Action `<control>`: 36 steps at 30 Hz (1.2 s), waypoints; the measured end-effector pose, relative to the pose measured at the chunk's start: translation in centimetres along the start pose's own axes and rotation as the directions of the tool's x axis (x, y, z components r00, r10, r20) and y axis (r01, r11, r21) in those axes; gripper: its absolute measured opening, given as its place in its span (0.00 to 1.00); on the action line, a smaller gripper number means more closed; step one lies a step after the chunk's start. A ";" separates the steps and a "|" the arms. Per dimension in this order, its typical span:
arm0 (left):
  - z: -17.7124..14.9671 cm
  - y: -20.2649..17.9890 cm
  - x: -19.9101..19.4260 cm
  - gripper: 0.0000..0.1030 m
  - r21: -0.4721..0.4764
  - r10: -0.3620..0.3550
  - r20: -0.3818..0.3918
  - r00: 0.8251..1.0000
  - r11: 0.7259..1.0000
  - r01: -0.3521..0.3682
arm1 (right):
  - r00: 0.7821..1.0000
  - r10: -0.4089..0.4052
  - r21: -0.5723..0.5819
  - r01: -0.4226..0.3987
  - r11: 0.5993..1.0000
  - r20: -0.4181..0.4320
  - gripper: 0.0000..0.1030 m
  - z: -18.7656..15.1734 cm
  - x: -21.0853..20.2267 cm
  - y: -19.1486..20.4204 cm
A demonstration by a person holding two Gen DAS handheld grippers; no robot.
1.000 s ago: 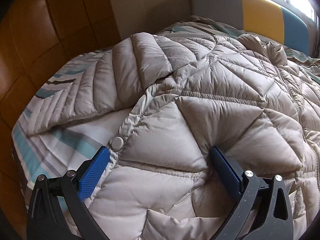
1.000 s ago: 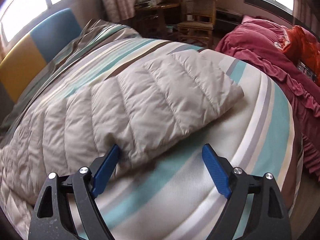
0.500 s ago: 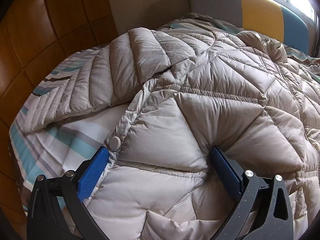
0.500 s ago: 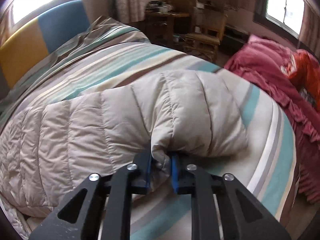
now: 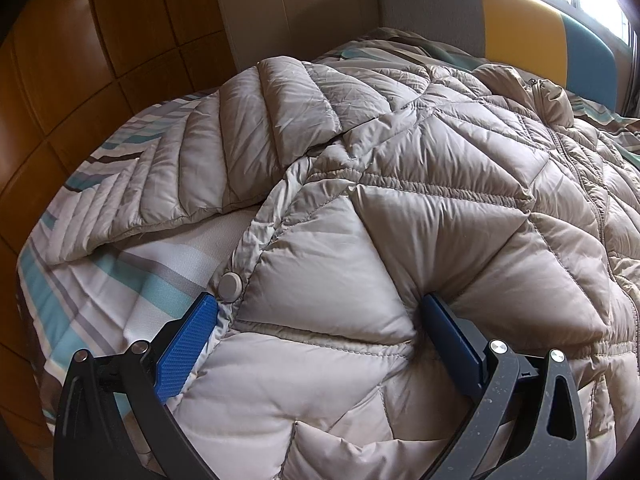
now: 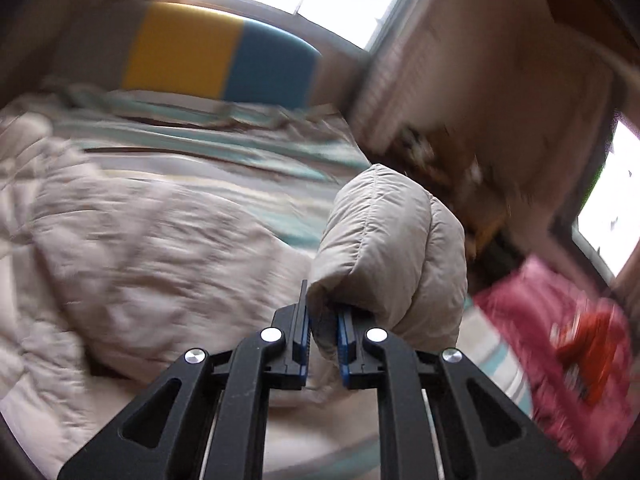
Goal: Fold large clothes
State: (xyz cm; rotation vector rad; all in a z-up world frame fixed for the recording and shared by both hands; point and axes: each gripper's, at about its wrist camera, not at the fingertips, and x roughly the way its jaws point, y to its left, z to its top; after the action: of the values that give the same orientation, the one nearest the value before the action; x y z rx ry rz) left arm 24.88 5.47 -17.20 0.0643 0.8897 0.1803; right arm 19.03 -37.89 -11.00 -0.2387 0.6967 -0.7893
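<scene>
Sleeve [image 6: 390, 248] lifted; 1 jacket [image 5: 400, 220], 2 tools.

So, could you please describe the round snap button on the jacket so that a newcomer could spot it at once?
Start at the striped bed and find the beige quilted jacket spread across it. Follow the jacket's near edge down toward the left gripper. The snap button sits there, the only smooth pale disc among puffy stitched panels.

beige quilted jacket [image 5: 400, 208] on a white, teal and grey striped sheet [image 5: 132, 280]; yellow-and-blue headboard [image 6: 220, 52]; blue pads [image 5: 186, 344]; pink bedding [image 6: 560, 340].
</scene>
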 end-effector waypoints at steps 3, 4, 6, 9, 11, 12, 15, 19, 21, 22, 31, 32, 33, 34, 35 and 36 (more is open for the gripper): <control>0.0 0.1 0.0 0.97 0.000 0.000 0.000 1.000 1.000 0.000 | 0.995 0.033 -0.137 -0.020 0.990 0.095 0.09 0.5 -2.1 4.3; 0.0 0.0 0.0 0.97 0.000 0.000 0.001 1.000 1.000 0.000 | 0.992 0.043 -0.172 -0.022 0.985 0.117 0.09 0.5 -2.6 5.4; 0.0 0.0 0.0 0.97 -0.001 -0.001 0.000 1.000 1.000 0.001 | 0.983 0.076 -0.270 -0.028 0.962 0.170 0.09 0.5 -4.0 8.2; 0.0 0.0 0.0 0.97 0.000 0.001 0.001 1.000 1.000 -0.001 | 0.970 0.138 -0.356 -0.059 0.933 0.202 0.09 0.4 -5.3 11.1; 0.0 0.0 0.0 0.97 0.000 0.001 0.001 1.000 1.000 -0.001 | 0.955 0.186 -0.426 -0.072 0.902 0.232 0.09 0.3 -6.4 13.4; 0.0 0.0 0.0 0.97 0.001 0.001 0.001 1.000 1.000 -0.001 | 0.949 0.201 -0.447 -0.074 0.891 0.242 0.09 0.5 -6.9 14.4; 0.0 0.0 0.0 0.97 0.001 0.001 0.001 1.000 1.000 -0.001 | 0.927 0.268 -0.508 -0.104 0.855 0.262 0.09 0.7 -8.2 17.1; 0.0 0.0 0.0 0.97 0.000 0.001 0.001 1.000 1.000 -0.001 | 0.890 0.371 -0.574 -0.163 0.802 0.265 0.09 1.3 -10.0 20.9; 0.0 0.0 0.0 0.97 -0.002 -0.002 0.001 1.000 1.000 0.002 | 0.871 0.421 -0.599 -0.201 0.775 0.252 0.09 1.4 -10.5 22.3; 0.0 0.0 0.0 0.97 -0.003 -0.003 0.000 1.000 1.000 0.003 | 0.861 0.452 -0.606 -0.235 0.760 0.234 0.09 1.7 -10.7 23.2; 0.1 0.0 0.1 0.97 -0.005 -0.006 0.001 1.000 1.000 0.006 | 0.707 0.706 -0.539 -0.581 0.610 0.037 0.48 2.6 -11.6 25.4; 0.0 0.0 0.0 0.97 -0.005 -0.005 0.000 1.000 1.000 0.005 | 0.692 0.721 -0.533 -0.595 0.601 0.041 0.49 2.6 -11.9 24.9; 0.0 0.0 0.0 0.97 -0.005 -0.006 0.000 1.000 1.000 0.006 | 0.674 0.736 -0.517 -0.607 0.603 0.068 0.52 2.7 -12.2 24.0; 0.0 0.0 0.1 0.97 -0.005 -0.006 0.000 1.000 1.000 0.006 | 0.661 0.743 -0.497 -0.613 0.614 0.102 0.57 2.4 -13.1 22.8; 0.0 0.0 0.0 0.97 -0.005 -0.005 0.001 1.000 1.000 0.005 | 0.652 0.745 -0.469 -0.620 0.629 0.137 0.60 2.3 -13.4 21.6; 0.0 0.0 0.0 0.97 -0.004 -0.004 0.001 1.000 1.000 0.004 | 0.645 0.746 -0.438 -0.629 0.642 0.168 0.63 2.3 -13.8 20.3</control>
State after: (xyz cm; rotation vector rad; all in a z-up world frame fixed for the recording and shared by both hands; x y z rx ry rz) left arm 24.85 5.48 -17.24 0.0582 0.8887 0.1781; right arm 25.23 -14.05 -11.62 -0.3769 0.5277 0.1487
